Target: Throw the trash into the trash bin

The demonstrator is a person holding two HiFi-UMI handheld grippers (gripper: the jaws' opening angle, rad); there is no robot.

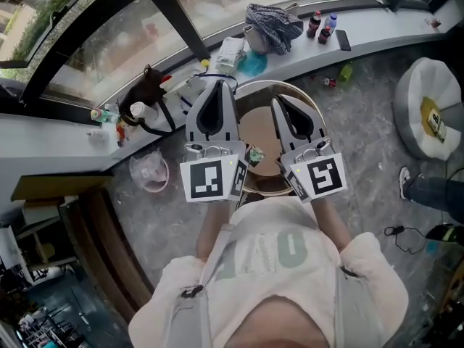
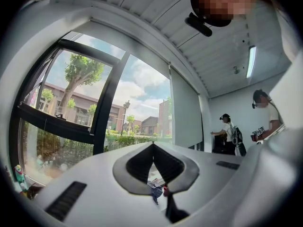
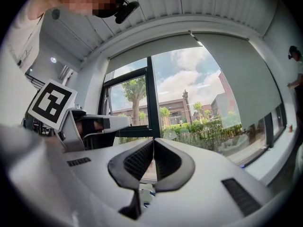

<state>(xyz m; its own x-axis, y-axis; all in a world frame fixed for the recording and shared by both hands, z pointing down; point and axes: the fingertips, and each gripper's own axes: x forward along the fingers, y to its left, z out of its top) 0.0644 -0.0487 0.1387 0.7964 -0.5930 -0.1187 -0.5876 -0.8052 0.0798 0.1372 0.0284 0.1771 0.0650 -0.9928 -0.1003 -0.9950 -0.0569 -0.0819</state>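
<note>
We hold the left tool [image 1: 217, 85] and the right tool [image 1: 280, 103] side by side, a little apart, over the round trash bin [image 1: 257, 133]. The bin stands on the floor [image 1: 362, 143] just on the near side of the long white surface [image 1: 51, 136] under the window [image 1: 94, 42]. Both tools have their jaws pressed together with nothing between them. A small crumpled scrap [image 1: 254, 155] of green and white shows between the two tool bodies at the bin's near rim; we cannot tell whether it lies on the bin or hangs from a tool. On the surface beyond the bin lie a checked cloth [image 1: 272, 22], two dark bottles [image 1: 320, 26] and a black phone [image 1: 342, 40], and further left a dark bag [image 1: 147, 93] sits among small clutter. A clear bag [image 1: 148, 171] lies on the floor left of the bin, close under the surface's edge. To the right the floor runs open as far as a white beanbag [image 1: 428, 100], a shoe [image 1: 405, 183] and a thin cable [image 1: 406, 232]. The marker cubes [image 1: 209, 180] carry only black-and-white squares. The beanbag's yellow label and the bottle labels are too small to read, and the big pale print on our sweatshirt [image 1: 261, 252] is creased and unreadable
</note>
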